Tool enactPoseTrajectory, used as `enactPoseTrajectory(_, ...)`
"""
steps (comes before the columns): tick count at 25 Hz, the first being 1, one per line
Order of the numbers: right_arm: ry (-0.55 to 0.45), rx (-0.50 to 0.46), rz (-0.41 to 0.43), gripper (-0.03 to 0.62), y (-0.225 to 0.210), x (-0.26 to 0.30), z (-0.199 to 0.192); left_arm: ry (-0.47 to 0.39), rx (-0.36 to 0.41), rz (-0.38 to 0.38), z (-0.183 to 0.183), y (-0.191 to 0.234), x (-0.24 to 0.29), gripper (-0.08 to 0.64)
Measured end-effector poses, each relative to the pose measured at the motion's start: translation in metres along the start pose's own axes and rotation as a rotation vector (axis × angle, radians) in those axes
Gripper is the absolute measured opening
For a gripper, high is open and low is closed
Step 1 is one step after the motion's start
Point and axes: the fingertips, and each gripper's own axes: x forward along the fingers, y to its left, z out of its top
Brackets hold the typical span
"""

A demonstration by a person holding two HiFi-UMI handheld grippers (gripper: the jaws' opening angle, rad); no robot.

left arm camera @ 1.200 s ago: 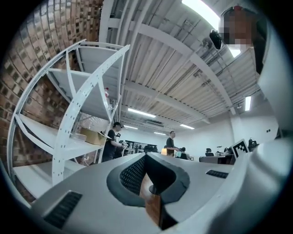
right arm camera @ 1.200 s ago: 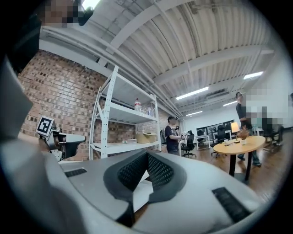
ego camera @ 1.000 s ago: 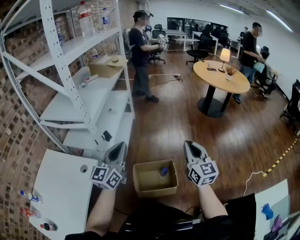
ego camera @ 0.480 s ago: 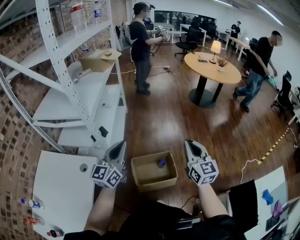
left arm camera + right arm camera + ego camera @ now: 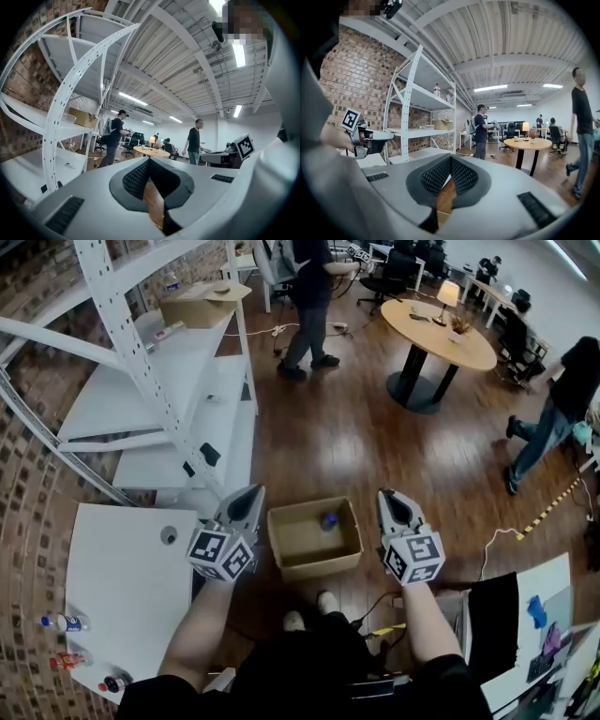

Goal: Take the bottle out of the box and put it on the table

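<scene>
Bottle (image 5: 328, 520): inside the open cardboard box (image 5: 302, 542), at its far right corner. It shows only as a small bluish-purple spot, so we cannot tell whether it stands or lies.

Box: on the wooden floor (image 5: 356, 446), flaps open, otherwise bare inside. It lies between our two tools in the head view.

Left hand-held gripper (image 5: 247, 499): just beside the box's left wall. Jaws narrow, pads meeting at the tips, nothing between them; through the slit below the tips only floor shows. It points roughly level across the room.

Right hand-held gripper (image 5: 387, 499): just beside the box's right wall. Its own view shows the pads likewise together at the tips, nothing gripped. Whether either tool touches the cardboard, we cannot say.

Desk (image 5: 122, 587): white, to the left of the box, near our left arm. A few small bottles (image 5: 62, 622) lie along its near left edge.

Further out: a white metal rack (image 5: 155, 395) against the brick wall, with a carton (image 5: 202, 304) on one shelf. A round wooden table (image 5: 441, 322) carries a lamp (image 5: 448, 293). One person (image 5: 314, 277) stands near the rack's far end; another person (image 5: 553, 413) is at the right edge.
</scene>
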Motion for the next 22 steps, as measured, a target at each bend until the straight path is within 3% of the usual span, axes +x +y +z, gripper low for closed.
enactPoseTrajectory(6,0.021,-0.014,0.025,0.002,0.014,0.005,-0.013,0.025,-0.037,-0.019,-0.022,-0.01,0.013,0.003)
enactPoseTrajectory(14,0.029,-0.003,0.03,0.002,-0.022,0.022,-0.01,0.013,-0.036,0.008,-0.018,-0.015,0.049,0.003)
enactPoseTrajectory(22,0.123,0.049,0.085,0.003,-0.04,0.053,-0.067,0.185,-0.021,0.024,-0.093,0.0,0.067,0.003)
